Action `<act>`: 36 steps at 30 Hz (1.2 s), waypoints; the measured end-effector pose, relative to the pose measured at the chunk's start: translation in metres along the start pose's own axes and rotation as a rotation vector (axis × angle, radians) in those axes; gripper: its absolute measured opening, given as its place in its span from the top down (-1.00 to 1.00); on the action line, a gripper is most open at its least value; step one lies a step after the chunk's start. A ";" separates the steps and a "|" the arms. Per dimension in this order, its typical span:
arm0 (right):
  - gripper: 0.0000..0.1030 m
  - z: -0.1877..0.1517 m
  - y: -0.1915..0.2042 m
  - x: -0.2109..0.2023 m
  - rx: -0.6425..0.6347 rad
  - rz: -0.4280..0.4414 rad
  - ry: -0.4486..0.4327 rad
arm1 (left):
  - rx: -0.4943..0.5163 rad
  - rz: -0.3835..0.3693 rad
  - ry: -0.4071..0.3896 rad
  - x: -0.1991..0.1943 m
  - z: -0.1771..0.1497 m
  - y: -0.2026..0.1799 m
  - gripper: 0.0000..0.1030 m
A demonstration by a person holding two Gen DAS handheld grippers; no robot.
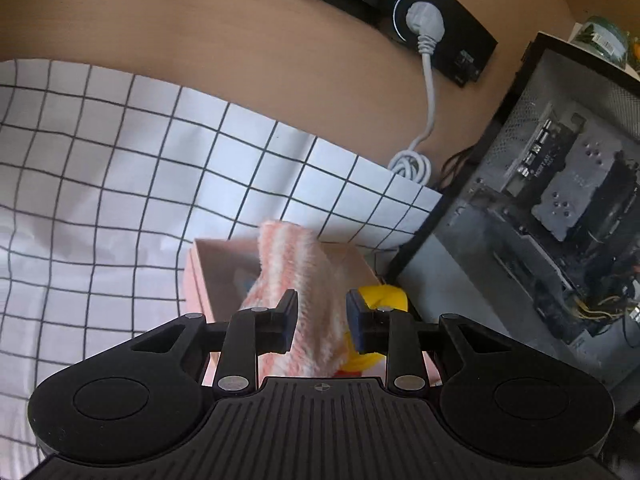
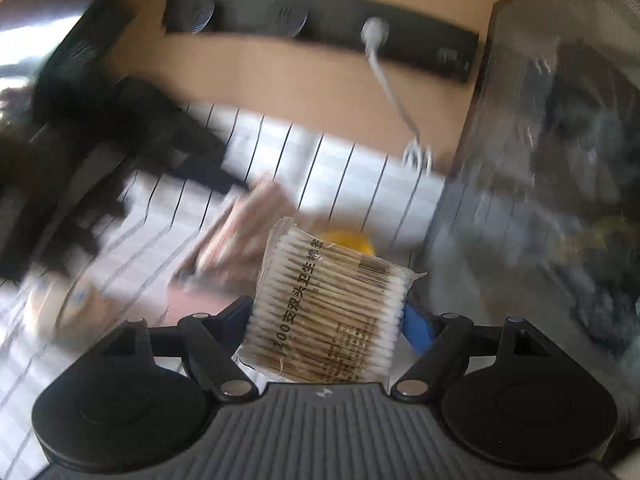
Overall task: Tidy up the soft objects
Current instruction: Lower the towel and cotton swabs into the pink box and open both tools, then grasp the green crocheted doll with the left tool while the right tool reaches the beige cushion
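Left gripper [image 1: 322,316] parted, jaws clear of the fuzzy pink-striped cloth [image 1: 296,280] over a pink box [image 1: 200,276], right gripper [image 2: 332,320] clamped on a packet of cotton swabs [image 2: 332,308], checked cloth [image 1: 120,160] beneath.

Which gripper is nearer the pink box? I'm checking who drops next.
Left. The left gripper hangs right over the pink box with the fuzzy striped cloth between its fingers; the right gripper, holding cotton swabs, sits farther back.

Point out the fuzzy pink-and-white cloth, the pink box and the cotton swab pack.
fuzzy cloth [image 1: 292,256]: left wrist view, upper striped part.
pink box [image 1: 200,276]: left wrist view, left wall.
cotton swab pack [image 2: 328,308]: right wrist view, middle.
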State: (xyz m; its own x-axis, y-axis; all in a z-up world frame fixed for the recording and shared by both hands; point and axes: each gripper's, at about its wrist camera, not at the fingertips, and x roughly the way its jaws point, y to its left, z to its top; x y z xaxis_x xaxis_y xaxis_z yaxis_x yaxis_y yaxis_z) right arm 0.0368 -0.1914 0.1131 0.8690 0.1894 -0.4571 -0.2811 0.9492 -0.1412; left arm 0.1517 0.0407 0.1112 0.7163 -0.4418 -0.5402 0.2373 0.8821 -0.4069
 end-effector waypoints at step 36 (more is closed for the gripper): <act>-0.78 -0.046 0.102 0.020 -0.062 0.283 0.172 | -0.179 0.465 -0.107 -0.222 -0.125 0.135 0.44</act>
State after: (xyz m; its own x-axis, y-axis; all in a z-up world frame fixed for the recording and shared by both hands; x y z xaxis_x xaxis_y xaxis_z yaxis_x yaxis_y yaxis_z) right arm 0.0065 -0.1026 0.0488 0.6733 0.3929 -0.6263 -0.5298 0.8473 -0.0381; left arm -0.0573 0.2380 0.0845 0.7848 0.0179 -0.6196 -0.2314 0.9357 -0.2661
